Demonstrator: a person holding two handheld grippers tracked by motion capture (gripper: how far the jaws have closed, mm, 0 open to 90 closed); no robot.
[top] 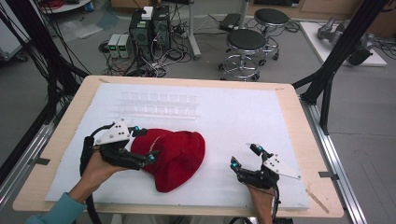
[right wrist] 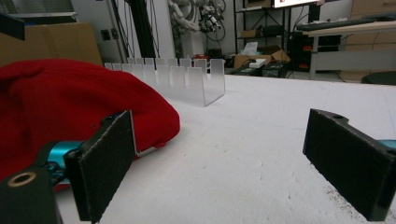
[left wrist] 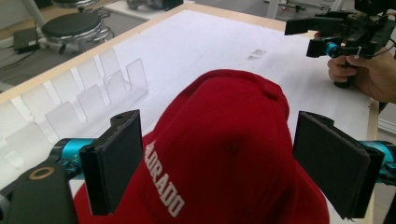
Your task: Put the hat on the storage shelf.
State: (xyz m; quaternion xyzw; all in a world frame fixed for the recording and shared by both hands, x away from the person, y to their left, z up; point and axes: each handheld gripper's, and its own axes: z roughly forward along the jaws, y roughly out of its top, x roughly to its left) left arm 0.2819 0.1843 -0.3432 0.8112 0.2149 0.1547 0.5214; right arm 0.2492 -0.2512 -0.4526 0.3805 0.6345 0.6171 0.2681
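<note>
Nearest the person, the left gripper hangs over the near-left part of the red cap, its jaws spread wide on either side of the crown with nothing pressed between them; the pads stand clear of the cloth, so the cap lies free. The right gripper sits low at the near-right, jaws also wide apart and empty, aimed across bare white mat toward the cap's edge, probably waiting its turn. The cap rests crown up a little left of the mat's middle, its lettered front toward the left gripper, likely set there so both tools can reach it from either side. To its right the mat is open as far as the wooden table edge, giving room to slide or turn the cap. Beyond it, near the far side, a clear plastic rack of slots stands apart from the cap, leaving a strip of free mat between them
</note>
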